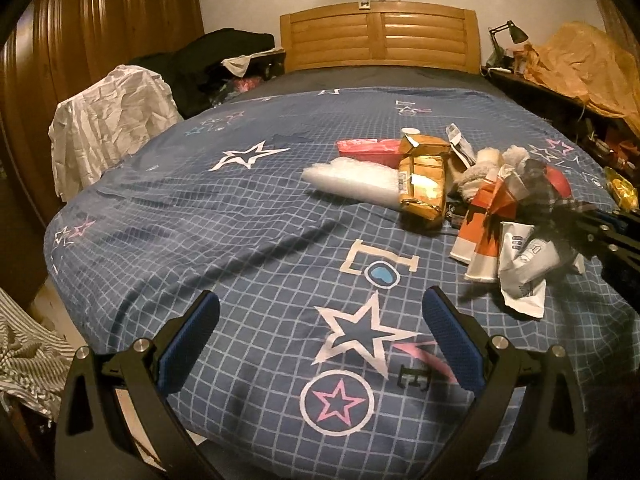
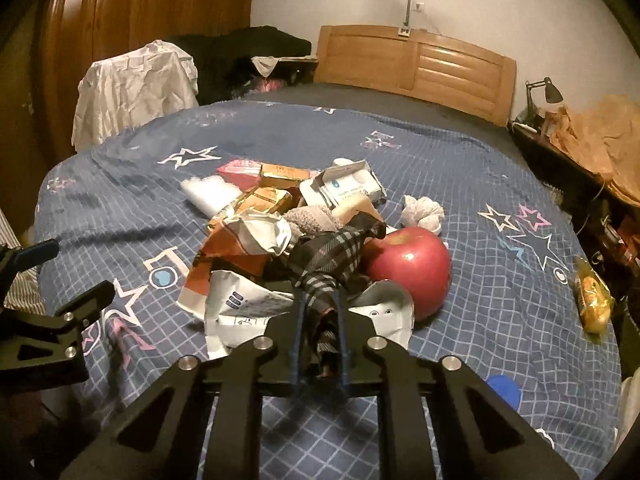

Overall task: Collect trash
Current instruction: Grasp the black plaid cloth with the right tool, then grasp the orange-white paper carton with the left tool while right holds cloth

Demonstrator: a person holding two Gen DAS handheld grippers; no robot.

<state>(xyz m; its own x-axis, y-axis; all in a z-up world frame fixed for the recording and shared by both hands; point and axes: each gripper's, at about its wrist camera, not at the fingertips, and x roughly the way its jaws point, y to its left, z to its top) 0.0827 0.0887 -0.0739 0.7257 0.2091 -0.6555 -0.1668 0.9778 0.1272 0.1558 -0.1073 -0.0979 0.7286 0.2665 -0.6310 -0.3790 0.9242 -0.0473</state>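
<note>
At centre of the right wrist view, on a blue checked bedspread (image 2: 500, 280) printed with stars: a heap of trash. No bin, bag or other container seen in either view; everything loose on the cover. In the heap: gold-foil packets (image 2: 264, 200), a clear plastic wrap (image 2: 208, 192) at its left edge, a red-pink pouch (image 2: 236, 168) behind, an orange and white wrapper (image 2: 212, 268), crumpled white paper packaging (image 2: 240, 308) in front, a white printed sachet (image 2: 352, 186) towards the back. Just right of the heap, a red apple (image 2: 412, 268); behind it a knotted white wad (image 2: 424, 212), apart from the apple. Far right, near the bed's edge, a yellow packet (image 2: 592, 296), well apart from the rest.

At lower centre of the same view, right gripper (image 2: 320, 304) clenched, jaws nearly together, pinching a dark plaid cloth (image 2: 328, 256) that runs from the pads up into the heap.

In the left wrist view, at the bottom of the frame, left gripper (image 1: 320, 308) spread wide, nothing between the blue pads (image 1: 452, 340), only bare bedspread beneath; heap at centre right
</note>
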